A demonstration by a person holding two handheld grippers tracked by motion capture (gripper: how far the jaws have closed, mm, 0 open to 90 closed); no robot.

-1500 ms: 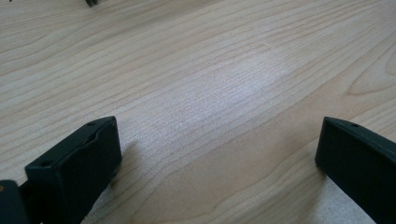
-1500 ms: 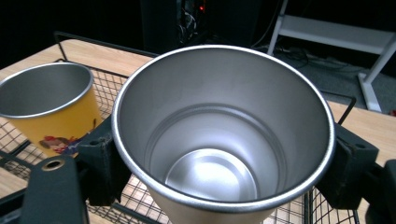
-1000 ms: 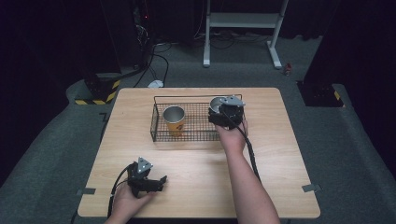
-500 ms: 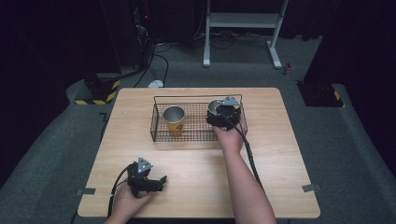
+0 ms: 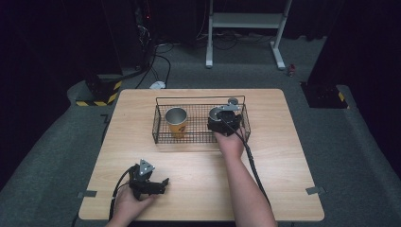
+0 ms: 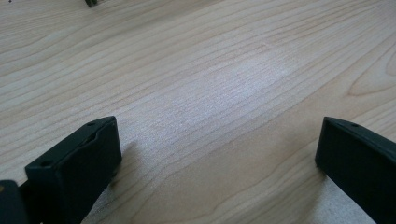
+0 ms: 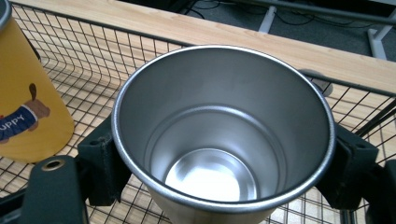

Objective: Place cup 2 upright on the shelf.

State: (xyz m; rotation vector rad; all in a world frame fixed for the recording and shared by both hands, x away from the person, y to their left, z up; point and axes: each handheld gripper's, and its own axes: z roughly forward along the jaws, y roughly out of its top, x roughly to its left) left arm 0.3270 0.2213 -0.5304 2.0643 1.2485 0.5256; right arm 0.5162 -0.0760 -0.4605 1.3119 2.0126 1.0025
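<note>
The round, plain brushed-steel cup (image 7: pixel 223 135) stands upright and open-mouthed between the jaws of the right claw (image 7: pixel 223 177), which grasps it on both sides just under its rim. Its inside is bare, dull grey on the walls and bright at the bottom. In the high view the right claw (image 5: pixel 224 122) holds the cup (image 5: pixel 217 113) inside the black wire basket (image 5: pixel 189 137), toward the basket's right end. Left of this claw, near but apart from the cup, stands a yellow cup with a cartoon dog printed on it (image 7: pixel 25 100), also within the basket. Beyond the claw the far wall of the basket runs close behind the steel cup, and its right wall lies just to the claw's right; open mesh floor lies between the two cups. The left claw (image 5: pixel 152 182) rests on the light wooden surface (image 5: pixel 283 156) at the near left, well apart from the basket. Its jaws stand wide and released, with bare wood (image 6: pixel 219 93) between and ahead of them.
</note>
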